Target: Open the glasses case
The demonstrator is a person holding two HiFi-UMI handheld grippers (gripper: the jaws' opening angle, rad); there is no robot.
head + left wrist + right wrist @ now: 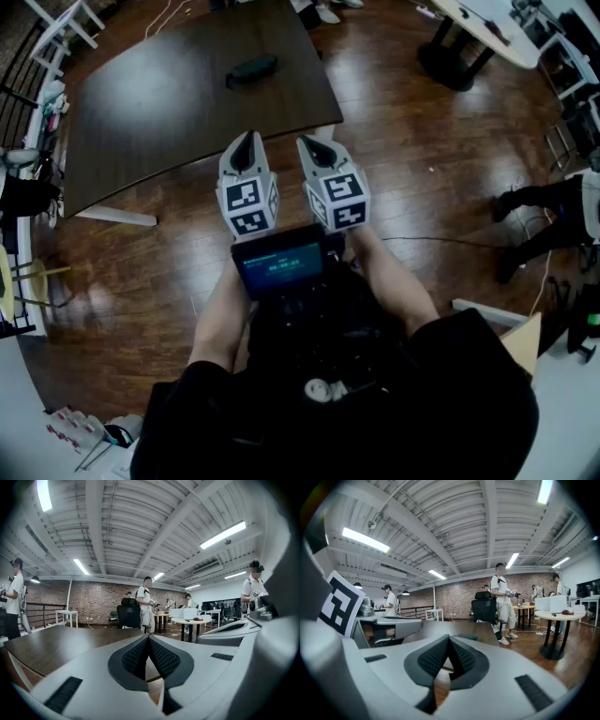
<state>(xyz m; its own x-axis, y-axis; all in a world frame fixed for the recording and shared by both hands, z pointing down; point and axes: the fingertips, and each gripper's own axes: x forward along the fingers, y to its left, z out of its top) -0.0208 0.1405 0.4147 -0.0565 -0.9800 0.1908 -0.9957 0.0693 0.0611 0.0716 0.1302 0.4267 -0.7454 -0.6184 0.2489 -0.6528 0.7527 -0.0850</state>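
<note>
Glasses case (253, 68), dark, oblong, lies closed on the table (141, 112); left hand-held gripper (248, 138) and right hand-held gripper (307, 142) have jaws together.

Case too small to read, hands covered

In the head view the case (251, 68) is a small dark shape on the table (169, 122). Its lid and seam are too small to make out, and the table's far edge is cut off by the picture's top. The right gripper view shows only a sliver of the case (467, 637) above the jaws. Both hands are hidden under the left gripper (247, 141), the right gripper (309, 145) and a screen (281, 265).
</note>
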